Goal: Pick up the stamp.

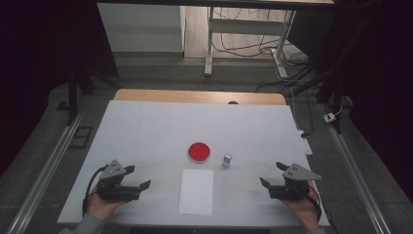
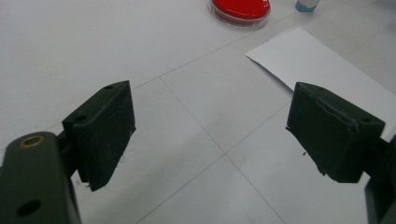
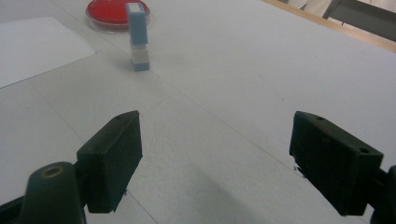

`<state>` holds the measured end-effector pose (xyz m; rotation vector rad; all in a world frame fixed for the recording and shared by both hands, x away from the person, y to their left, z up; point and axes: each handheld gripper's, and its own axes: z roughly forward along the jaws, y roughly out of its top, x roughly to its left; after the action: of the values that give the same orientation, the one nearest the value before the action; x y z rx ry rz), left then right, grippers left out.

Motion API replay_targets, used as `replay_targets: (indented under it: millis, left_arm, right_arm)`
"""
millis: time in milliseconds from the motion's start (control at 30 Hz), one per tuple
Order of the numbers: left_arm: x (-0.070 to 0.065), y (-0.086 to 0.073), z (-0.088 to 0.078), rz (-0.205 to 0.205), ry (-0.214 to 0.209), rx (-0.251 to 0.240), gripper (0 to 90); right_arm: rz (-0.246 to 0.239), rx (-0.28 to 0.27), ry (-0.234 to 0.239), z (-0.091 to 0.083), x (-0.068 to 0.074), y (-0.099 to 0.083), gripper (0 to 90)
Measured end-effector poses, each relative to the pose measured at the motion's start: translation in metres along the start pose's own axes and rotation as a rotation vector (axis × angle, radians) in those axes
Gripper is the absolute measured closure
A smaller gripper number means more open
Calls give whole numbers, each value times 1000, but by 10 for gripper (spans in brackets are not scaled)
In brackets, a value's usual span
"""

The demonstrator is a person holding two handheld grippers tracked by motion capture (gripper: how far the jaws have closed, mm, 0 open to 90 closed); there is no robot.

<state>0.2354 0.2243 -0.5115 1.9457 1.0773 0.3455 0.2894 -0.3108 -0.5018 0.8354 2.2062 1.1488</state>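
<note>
A small upright block (image 3: 138,36) stands on the white counter (image 1: 146,126): pale blue with a white band low on its body and a white top face, narrow and taller than it is wide. It sits just to the right of a round red dish (image 1: 199,152) with a clear rim, close to it but apart. In front of both, towards the person, a white sheet of paper (image 1: 197,191) lies flat, its long side running away from the person.

The left gripper (image 1: 138,178) rests low at the counter's near left, held in a hand whose sleeve comes in from the bottom edge; it points inwards towards the paper. Its jaws stand wide apart with bare counter between them. The right gripper (image 1: 272,174) mirrors it at the near right, pointing inwards and slightly forwards. Its jaws are likewise spread wide and hold nothing, and the block stands beyond them, well apart.
</note>
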Motion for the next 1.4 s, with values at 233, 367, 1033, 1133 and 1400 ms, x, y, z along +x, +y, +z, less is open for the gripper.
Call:
replay_targets:
  millis: [233, 367, 1033, 1133, 1400]
  left_arm:
    - [-3, 1, 1, 14, 1, 2, 157]
    - [-3, 1, 2, 12, 0, 5, 159]
    - [-2, 0, 7, -12, 8, 13, 167]
    - [-2, 1, 8, -18, 8, 11, 169]
    - [0, 0, 7, -12, 10, 11, 169]
  right_arm:
    - [-3, -2, 7, -1, 1, 0, 191]
    - [-5, 10, 8, 0, 1, -1, 207]
    - [-10, 14, 29, 11, 13, 5, 240]
    - [-5, 13, 41, 11, 14, 6, 245]
    - [7, 13, 43, 13, 12, 9, 255]
